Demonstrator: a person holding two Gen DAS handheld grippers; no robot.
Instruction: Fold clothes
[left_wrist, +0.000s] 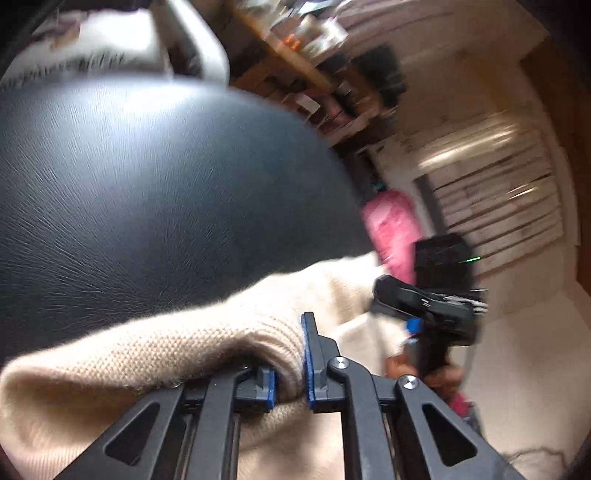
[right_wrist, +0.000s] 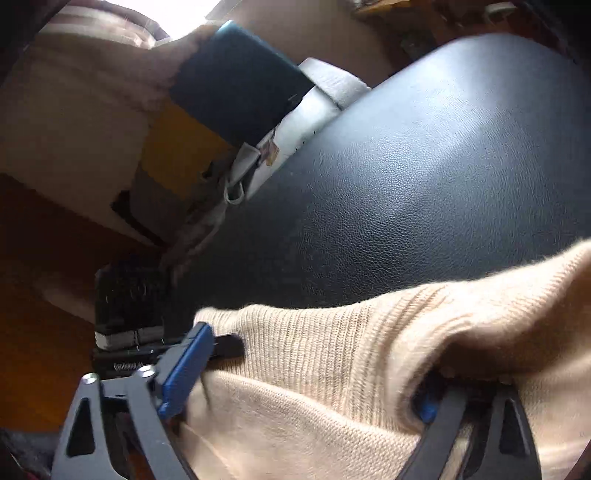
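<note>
Cream knit sweater (left_wrist: 177, 350) lies bunched along the near edge of a dark leather cushion (left_wrist: 147, 192), the ribbed hem turned toward the cameras.

Left gripper (left_wrist: 290, 373) — blue-padded jaws nearly together, a thick fold of the ribbed knit pinched between them. Cloth bulges over the left pad and hides most of it.

Right gripper (right_wrist: 295, 384) — jaws spread wide, one blue pad at the sweater's left edge, the other half buried under a fold at the right. Knit fills the gap between them, but nothing is clamped.

From the left wrist view the right gripper shows just beyond the sweater's far end, a hand (left_wrist: 439, 376) on its handle. Pink bundle (left_wrist: 391, 229) behind it, blurred.
</note>
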